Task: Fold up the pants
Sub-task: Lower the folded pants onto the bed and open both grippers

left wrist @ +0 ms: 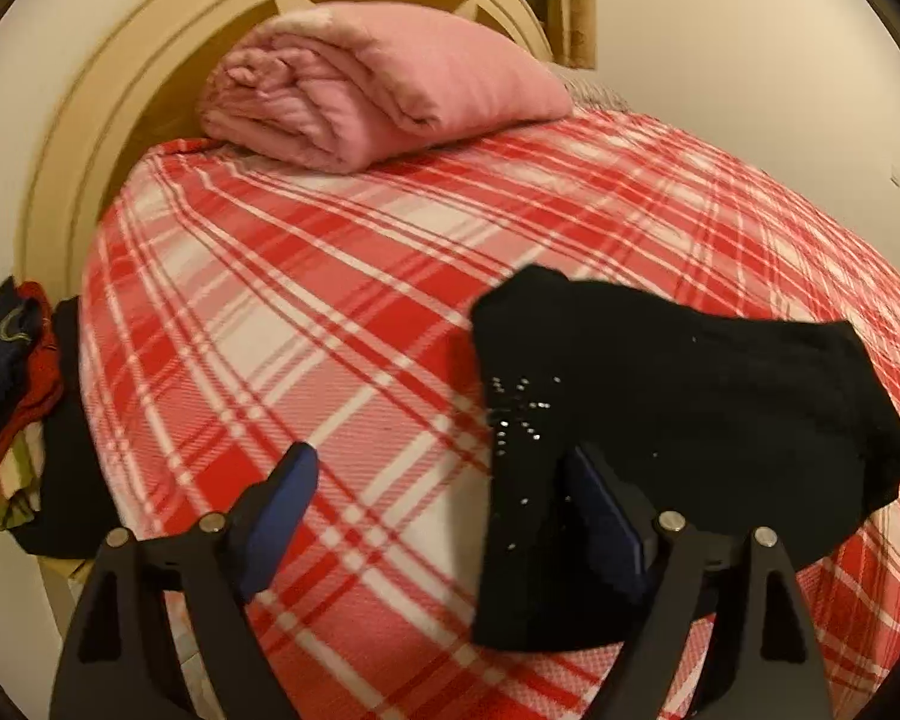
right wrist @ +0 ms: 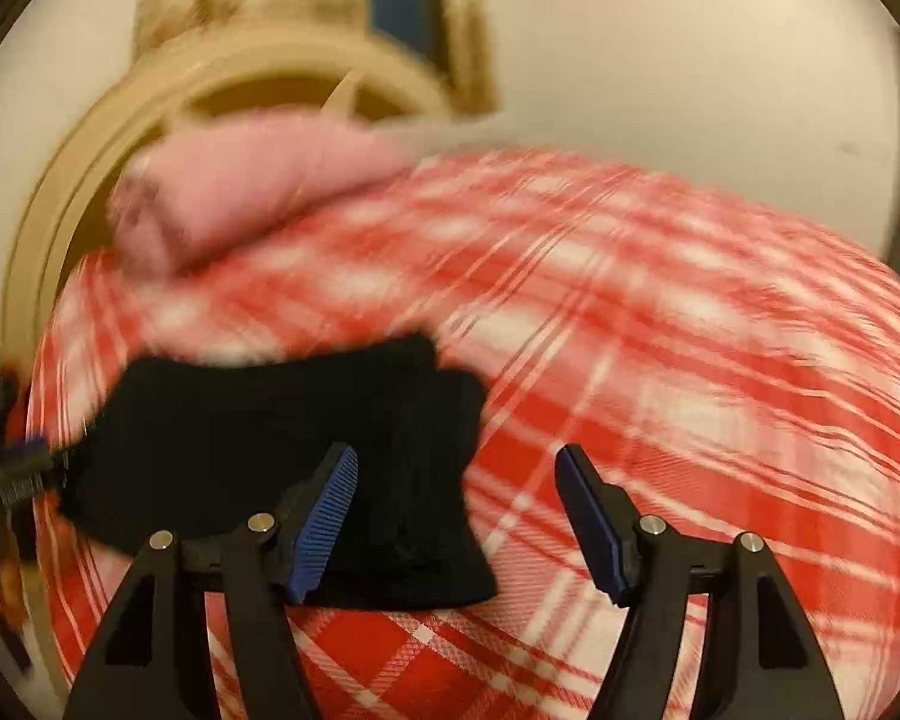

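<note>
The pants [left wrist: 678, 396] are black with a sprinkle of small silvery dots, lying on a red-and-white plaid bedspread [left wrist: 306, 312]. A folded blanket [left wrist: 378, 90] is pink, the headboard [left wrist: 90, 138] cream; both tongs, left [left wrist: 438, 498] and right [right wrist: 456, 504], are black with blue pads

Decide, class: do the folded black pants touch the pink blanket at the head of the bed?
Apart. The left wrist view shows a broad stretch of plaid bedspread between the black pants and the pink blanket.

Left tool [left wrist: 444, 498], right tool [right wrist: 456, 510], black arms, blue ribbed pads, silver screws
</note>
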Tool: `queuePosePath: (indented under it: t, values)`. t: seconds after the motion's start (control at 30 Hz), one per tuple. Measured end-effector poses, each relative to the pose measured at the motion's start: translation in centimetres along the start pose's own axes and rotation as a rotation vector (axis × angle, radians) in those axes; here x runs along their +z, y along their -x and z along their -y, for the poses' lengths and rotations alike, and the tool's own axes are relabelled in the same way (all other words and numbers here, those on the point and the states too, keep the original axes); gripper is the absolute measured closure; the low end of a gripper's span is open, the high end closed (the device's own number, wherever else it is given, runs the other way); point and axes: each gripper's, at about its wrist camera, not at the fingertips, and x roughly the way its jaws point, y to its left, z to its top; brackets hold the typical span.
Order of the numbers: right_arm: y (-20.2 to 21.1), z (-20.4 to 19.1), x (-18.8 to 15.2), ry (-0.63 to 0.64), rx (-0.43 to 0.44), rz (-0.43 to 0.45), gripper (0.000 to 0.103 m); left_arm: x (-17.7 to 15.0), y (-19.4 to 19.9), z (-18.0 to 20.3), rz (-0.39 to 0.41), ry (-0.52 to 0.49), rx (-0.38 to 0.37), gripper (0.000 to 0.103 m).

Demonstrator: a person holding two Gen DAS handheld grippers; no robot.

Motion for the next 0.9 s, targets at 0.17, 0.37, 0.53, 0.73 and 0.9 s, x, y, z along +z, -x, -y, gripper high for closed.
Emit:
queuePosePath:
  t: [0.17, 0.37, 0.53, 0.73, 0.9]
  values:
    - [0.9, -4.2, -0.5, 0.154, 0.050, 0.003, 0.075, -0.3, 0.9, 1.9, 0.035, -0.085, 0.037, 0.016]
    - [-3.2, -3.7, -3.4, 0.085, 0.043, -0.196, 0.083, -1.4, 0.0, 3.3, 0.010, -0.144, 0.048, 0.016]
    - [-2.8, -3.4, -3.9, 0.078, 0.053, -0.182, 0.079, -2.0, -0.2, 3.5, 0.017, -0.183, 0.078, 0.011]
    - [1.5, -2.7, -3.7, -0.070, 0.093, -0.169, 0.036, -2.2, 1.5, 3.2, 0.022, -0.186, 0.071, 0.011]
    - [6.3, -2.3, -5.4, -0.147, 0.118, -0.114, 0.033, -3.2, 4.4, 3.2, 0.064, -0.203, 0.030, 0.009]
